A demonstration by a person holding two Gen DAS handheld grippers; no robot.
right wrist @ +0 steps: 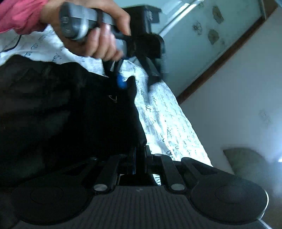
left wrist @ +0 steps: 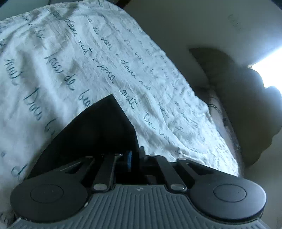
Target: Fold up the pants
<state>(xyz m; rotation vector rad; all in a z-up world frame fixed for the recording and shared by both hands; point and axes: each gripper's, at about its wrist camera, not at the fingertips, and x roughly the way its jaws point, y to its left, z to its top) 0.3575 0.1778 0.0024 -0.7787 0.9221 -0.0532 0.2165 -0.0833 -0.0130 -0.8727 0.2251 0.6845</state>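
Left wrist view: the left gripper [left wrist: 134, 155] has its jaws drawn together on a corner of the black pants [left wrist: 98, 126]. The dark cloth rises from the jaws as a peaked flap and spreads toward the near left. It lies over a white sheet [left wrist: 70, 58] printed with dark cursive script. The sheet covers a bed and fills the left and far part of the view. Its right edge runs diagonally from far centre to near right. Beyond that edge are a pale wall [left wrist: 185, 22] and a dark, shadowed shape that cannot be identified.

Right wrist view: the right gripper [right wrist: 140, 155] also has its jaws closed narrow, with the edge of the pants [right wrist: 70, 112] pinched between them. The cloth extends from the jaws to the left and far side as one broad black mass. A small light mark [right wrist: 112, 98] shows on the fabric. Farther off, a hand [right wrist: 98, 35] with a pink sleeve [right wrist: 19, 14] grips the grey handle of the left gripper [right wrist: 123, 77], whose blue-tipped fingers [right wrist: 120, 82] meet the far edge of the pants; motion blur hides the exact contact. The white sheet [right wrist: 167, 119] shows to the right of the pants. A wall and a dark-framed panel [right wrist: 220, 35] lie beyond.
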